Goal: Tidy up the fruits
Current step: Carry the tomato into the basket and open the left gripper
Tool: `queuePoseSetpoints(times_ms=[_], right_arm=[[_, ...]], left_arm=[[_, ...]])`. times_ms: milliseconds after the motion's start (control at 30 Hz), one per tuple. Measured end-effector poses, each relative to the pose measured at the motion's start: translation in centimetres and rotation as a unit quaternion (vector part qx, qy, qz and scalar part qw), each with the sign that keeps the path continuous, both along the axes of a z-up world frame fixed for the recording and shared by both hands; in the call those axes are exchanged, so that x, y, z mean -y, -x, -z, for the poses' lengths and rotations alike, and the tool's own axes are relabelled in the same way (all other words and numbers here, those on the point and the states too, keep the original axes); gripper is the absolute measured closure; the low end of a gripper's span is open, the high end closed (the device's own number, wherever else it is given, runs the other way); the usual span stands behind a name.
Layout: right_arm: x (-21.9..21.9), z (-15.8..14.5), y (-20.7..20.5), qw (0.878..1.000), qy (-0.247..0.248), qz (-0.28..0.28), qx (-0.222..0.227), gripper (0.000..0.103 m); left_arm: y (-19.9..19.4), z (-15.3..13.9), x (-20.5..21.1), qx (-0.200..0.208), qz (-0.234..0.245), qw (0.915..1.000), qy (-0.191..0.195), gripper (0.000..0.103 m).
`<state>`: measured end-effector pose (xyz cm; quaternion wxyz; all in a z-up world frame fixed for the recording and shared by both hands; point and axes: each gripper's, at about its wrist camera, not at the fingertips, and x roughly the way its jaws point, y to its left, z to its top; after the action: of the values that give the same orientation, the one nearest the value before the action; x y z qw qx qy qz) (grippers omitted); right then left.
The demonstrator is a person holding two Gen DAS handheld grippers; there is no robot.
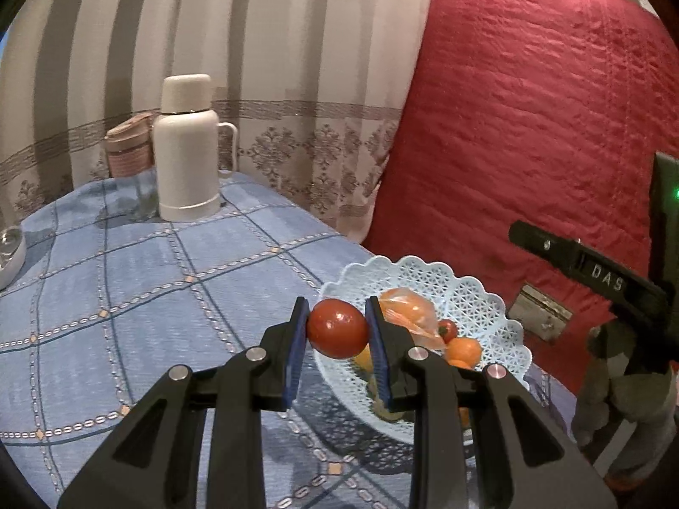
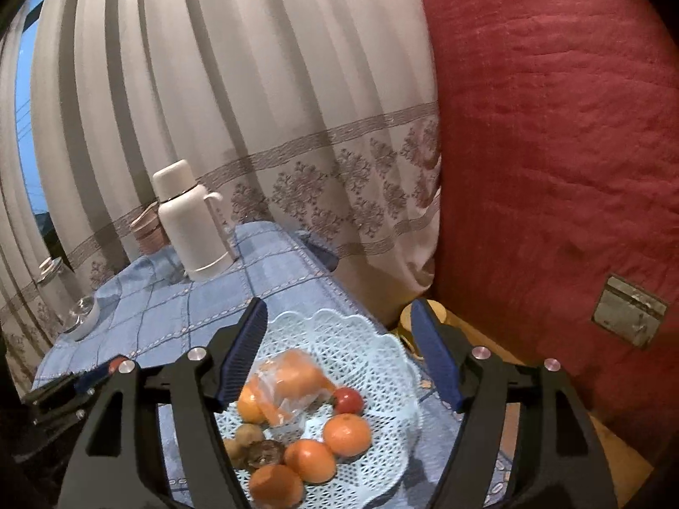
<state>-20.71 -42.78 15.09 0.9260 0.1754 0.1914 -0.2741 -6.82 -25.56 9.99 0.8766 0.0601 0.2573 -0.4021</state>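
My left gripper (image 1: 337, 331) is shut on a red tomato (image 1: 337, 328) and holds it above the table, just left of the light blue lattice fruit basket (image 1: 475, 297). In the right wrist view the basket (image 2: 373, 339) holds several oranges (image 2: 347, 433), a small tomato (image 2: 348, 400), an orange fruit in a clear plastic bag (image 2: 293, 377) and brownish fruits (image 2: 250, 434). My right gripper (image 2: 343, 352) is open and empty, hovering over the basket. The left gripper (image 2: 91, 375) with the tomato shows at the left edge of that view.
A white thermos (image 1: 186, 148), a pink lidded cup (image 1: 127, 144) and a clear glass (image 1: 142, 195) stand at the far end of the blue checked tablecloth (image 1: 127, 297). A white dish (image 1: 8, 250) sits at the left. A red quilt (image 1: 530, 127) lies right of the table.
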Motion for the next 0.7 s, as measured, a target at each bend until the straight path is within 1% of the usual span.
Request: queuePoseSetpoints(times_ms=[200,300,433,533,700], right_arm=[[0.7,-0.1,0.5,1.000,-0.005,0.007,0.004,0.031],[1.0,0.0,0.6,1.000,-0.007,0.011,0.005,0.026],[1.2,0.1,0.6,1.000,-0.011,0.011,0.005,0.024],[1.3,0.2,0.6,1.000,-0.017,0.012,0.004,0.019],[1.5,0.5,0.4,1.000,-0.021,0.014,0.001,0.018]], left_arm=[[0.3,0.5,1.5,0.005,0.010,0.9999,-0.010,0.075],[0.3,0.7,1.9,0.003,0.014,0.9998,-0.013,0.075],[0.1,1.5,2.6,-0.003,0.017,0.9996,-0.022,0.075],[-0.1,2.3,3.1,-0.009,0.017,0.9994,-0.028,0.075],[-0.5,3.2,3.7,-0.017,0.019,0.9991,-0.034,0.075]])
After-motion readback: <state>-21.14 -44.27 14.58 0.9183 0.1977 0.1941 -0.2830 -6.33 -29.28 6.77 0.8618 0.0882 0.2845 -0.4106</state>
